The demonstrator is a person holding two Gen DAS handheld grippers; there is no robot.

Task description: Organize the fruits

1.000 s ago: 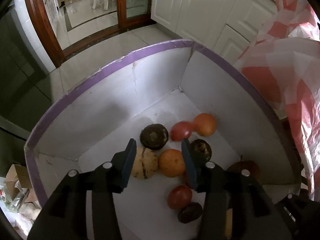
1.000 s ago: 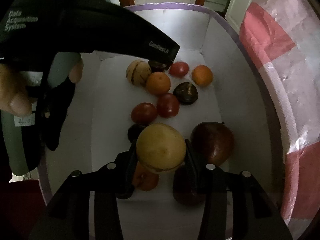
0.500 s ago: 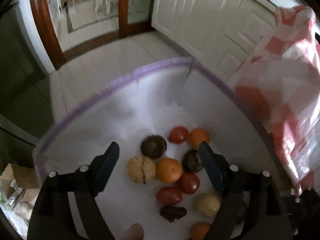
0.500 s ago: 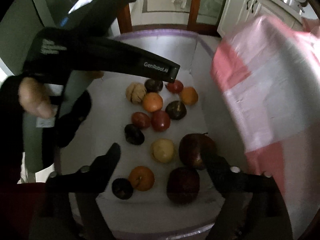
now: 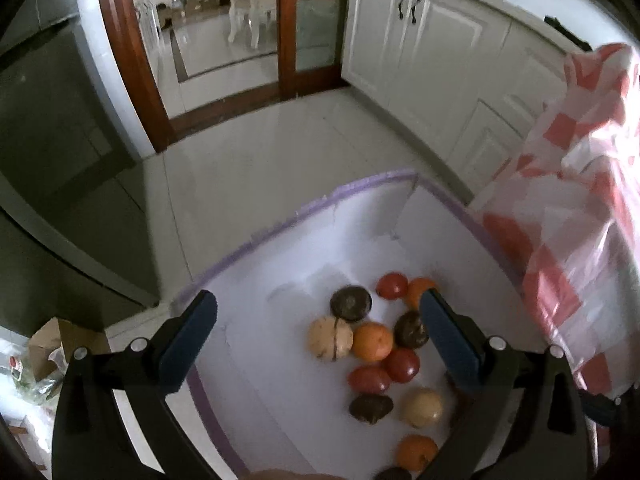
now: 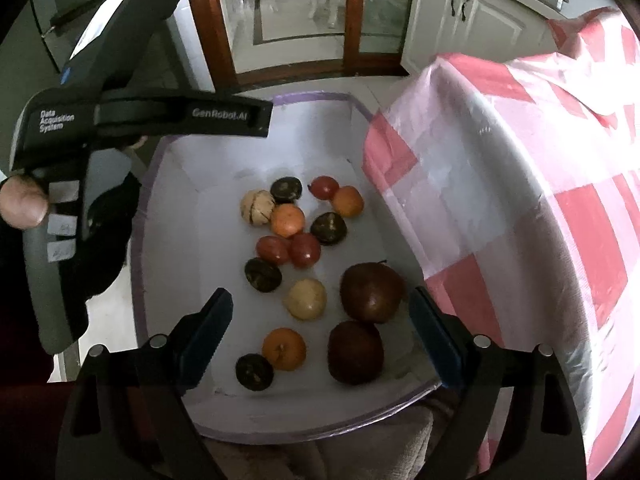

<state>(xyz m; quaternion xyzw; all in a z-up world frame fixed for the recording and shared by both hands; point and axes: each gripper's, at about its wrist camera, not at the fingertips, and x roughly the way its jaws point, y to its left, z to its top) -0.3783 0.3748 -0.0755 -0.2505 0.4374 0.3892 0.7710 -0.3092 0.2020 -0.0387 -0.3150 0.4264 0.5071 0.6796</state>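
Note:
A white box with a purple-taped rim [image 6: 320, 98] [image 5: 280, 224] holds several fruits. Among them are a pale yellow fruit [image 6: 305, 298] [image 5: 423, 407], two dark red apples [image 6: 371, 292], oranges [image 6: 287, 220] [image 5: 372, 341], red tomatoes [image 6: 305, 250] and dark round fruits [image 5: 351, 303]. My left gripper [image 5: 318, 326] hangs above the box, its jaws opening wide with nothing held between them. My right gripper [image 6: 320, 326] stands open high over the near fruits, also holding nothing. The left gripper's black body [image 6: 144, 114] shows in the right wrist view, held by a hand [image 6: 22, 204].
A red-and-white checked plastic cloth [image 6: 520, 208] [image 5: 580, 240] drapes right beside the box. Pale tiled floor [image 5: 248, 168], white cabinets [image 5: 420, 40] and a brown-framed glass door [image 5: 288, 24] lie beyond. A cardboard box [image 5: 52, 344] sits at lower left.
The right gripper let go of the pale yellow fruit, which now lies in the box. Both grippers opened wide and rose away from the fruits.

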